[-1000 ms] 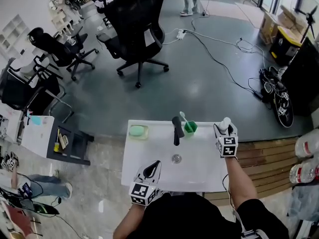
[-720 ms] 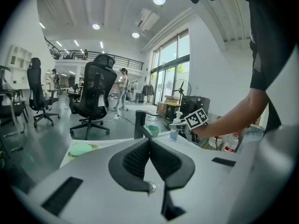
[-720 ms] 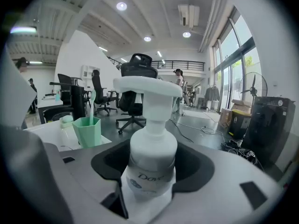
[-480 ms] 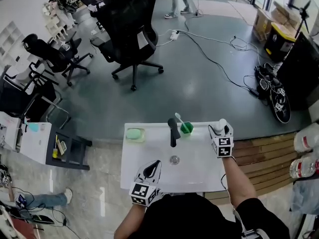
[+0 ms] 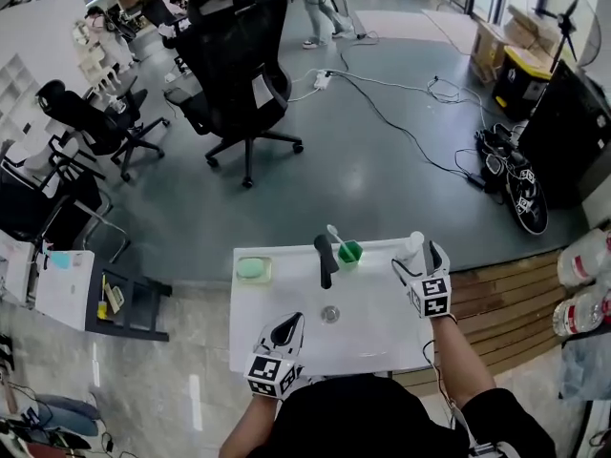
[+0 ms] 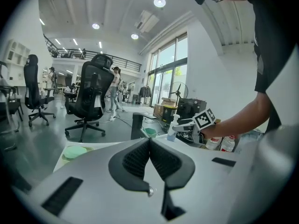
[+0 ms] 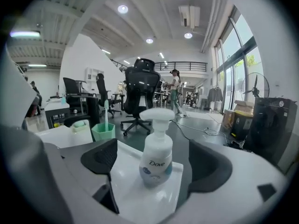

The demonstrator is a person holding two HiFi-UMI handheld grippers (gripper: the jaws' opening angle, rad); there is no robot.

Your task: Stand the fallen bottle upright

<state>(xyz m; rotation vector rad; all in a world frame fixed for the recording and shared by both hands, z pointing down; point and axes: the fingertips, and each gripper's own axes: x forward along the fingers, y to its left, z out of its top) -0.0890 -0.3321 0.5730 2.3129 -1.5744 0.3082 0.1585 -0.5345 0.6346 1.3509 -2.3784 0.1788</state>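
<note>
The white pump-top plastic bottle (image 7: 155,158) is standing upright at the white basin's (image 5: 374,334) one o'clock corner. The right gripper's (image 5: 418,260) jaws are opening around it, pads clear (backing straight toward six o'clock should avoid nudging it). The left gripper (image 6: 149,146) is resting closed and empty.

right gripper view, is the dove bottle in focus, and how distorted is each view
Right gripper view: the Dove pump bottle is sharp, corners vignetted black. Left gripper view: same round vignette, windows bright, nearly washed out. Head view: fisheye, evenly lit, the office chair looks tilted.
</note>
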